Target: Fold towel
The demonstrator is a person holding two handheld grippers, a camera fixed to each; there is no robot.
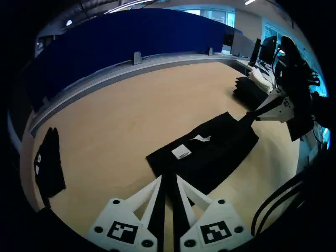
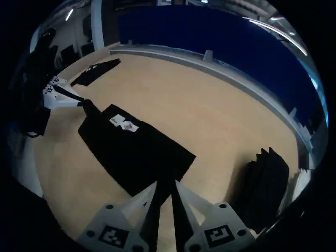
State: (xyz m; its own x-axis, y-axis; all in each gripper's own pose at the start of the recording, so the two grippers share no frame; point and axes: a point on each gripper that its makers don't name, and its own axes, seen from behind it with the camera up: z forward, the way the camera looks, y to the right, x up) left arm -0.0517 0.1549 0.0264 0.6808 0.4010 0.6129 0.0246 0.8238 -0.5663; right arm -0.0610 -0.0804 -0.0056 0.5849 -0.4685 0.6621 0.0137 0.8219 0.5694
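Two claws: one at each end of the towel, both clamped onto it.
Left side: the left claw [image 1: 169, 185] sits at the near edge of the left gripper view, its fingers pressed together on the near end of the towel.
Right side: the right claw [image 1: 251, 116] is at the far right of that view, its tips pinching the towel's far corner, which lifts slightly off the desk.
Towel: the towel [image 1: 214, 147] is black, a long narrow strip lying flat in the middle of the desk and stretched between the two claws.
Labels: two small white labels [image 1: 181, 152] lie on top of the towel, nearer the left claw's end.
Desk: the desk [image 1: 126, 113] is wide, pale wood.
Other cloth: a stack of dark cloth [image 1: 248, 90] sits at the far right, just beyond the right claw; a loose black cloth [image 1: 49, 166] lies at the near left, well apart from the towel.
Backdrop: a blue partition [image 1: 126, 38] runs along the desk's far edge.
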